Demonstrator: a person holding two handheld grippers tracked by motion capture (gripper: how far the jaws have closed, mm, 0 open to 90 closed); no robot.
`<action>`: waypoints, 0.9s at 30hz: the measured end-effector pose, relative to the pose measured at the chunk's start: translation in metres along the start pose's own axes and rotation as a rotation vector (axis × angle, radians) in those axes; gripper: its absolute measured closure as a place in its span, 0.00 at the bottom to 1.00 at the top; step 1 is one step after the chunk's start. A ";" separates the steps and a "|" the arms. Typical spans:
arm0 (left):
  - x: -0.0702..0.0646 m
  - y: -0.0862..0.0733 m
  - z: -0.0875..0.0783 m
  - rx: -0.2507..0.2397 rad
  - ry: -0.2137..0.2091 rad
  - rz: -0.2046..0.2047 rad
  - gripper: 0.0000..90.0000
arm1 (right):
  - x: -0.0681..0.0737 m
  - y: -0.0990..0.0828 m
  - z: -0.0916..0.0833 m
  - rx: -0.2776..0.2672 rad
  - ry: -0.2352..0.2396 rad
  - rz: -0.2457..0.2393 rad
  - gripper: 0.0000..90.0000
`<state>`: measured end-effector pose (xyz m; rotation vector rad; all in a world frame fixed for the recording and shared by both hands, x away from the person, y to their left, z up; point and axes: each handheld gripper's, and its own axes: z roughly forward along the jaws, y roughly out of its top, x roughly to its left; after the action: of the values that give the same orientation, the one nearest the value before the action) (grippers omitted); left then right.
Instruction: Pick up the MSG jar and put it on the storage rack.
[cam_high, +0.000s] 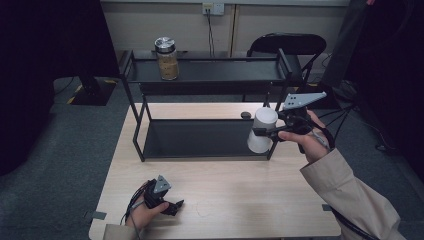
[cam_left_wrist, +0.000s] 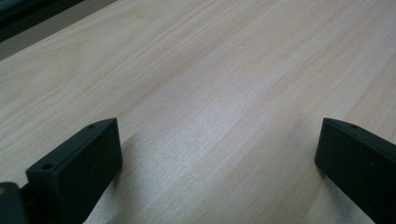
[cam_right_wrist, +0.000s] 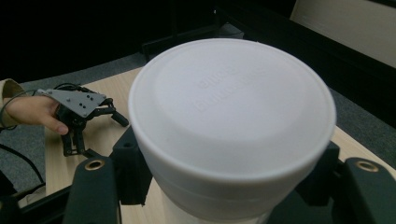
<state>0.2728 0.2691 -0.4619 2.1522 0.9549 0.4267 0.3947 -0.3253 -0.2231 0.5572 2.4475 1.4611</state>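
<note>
A white cup (cam_high: 265, 119) hangs by the right end of the black two-tier shelf (cam_high: 200, 75), its wider end lowest. My right gripper (cam_high: 261, 134) is shut on its sides. In the right gripper view the cup's (cam_right_wrist: 232, 116) embossed base faces the camera, and the right gripper (cam_right_wrist: 224, 186) clamps it from both sides. My left gripper (cam_high: 175, 206) rests on the wooden table (cam_high: 225, 200) near the front left edge. Its jaws stand wide apart, so the left gripper (cam_left_wrist: 219, 158) is open with bare wood between them. Farther off lies the left gripper (cam_right_wrist: 95, 135), a hand on it.
A glass jar with a metal lid (cam_high: 167, 59) stands on the shelf's top tier. The lower tier (cam_high: 200, 137) holds nothing. A small dark object (cam_high: 245, 114) lies on the table behind the shelf. A black chair (cam_high: 287, 45) stands beyond the table.
</note>
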 end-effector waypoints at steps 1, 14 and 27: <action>0.000 0.000 0.000 0.000 0.000 0.000 0.00 | 0.000 0.003 0.000 0.003 -0.003 -0.003 0.38; 0.000 0.000 0.000 -0.002 0.000 -0.001 0.00 | -0.003 0.037 0.004 0.019 0.006 -0.007 0.38; 0.000 0.000 0.000 -0.002 0.000 -0.001 0.00 | -0.002 0.074 0.010 0.023 0.013 -0.022 0.38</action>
<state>0.2726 0.2692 -0.4623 2.1494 0.9555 0.4269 0.4151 -0.2862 -0.1630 0.5250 2.4751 1.4347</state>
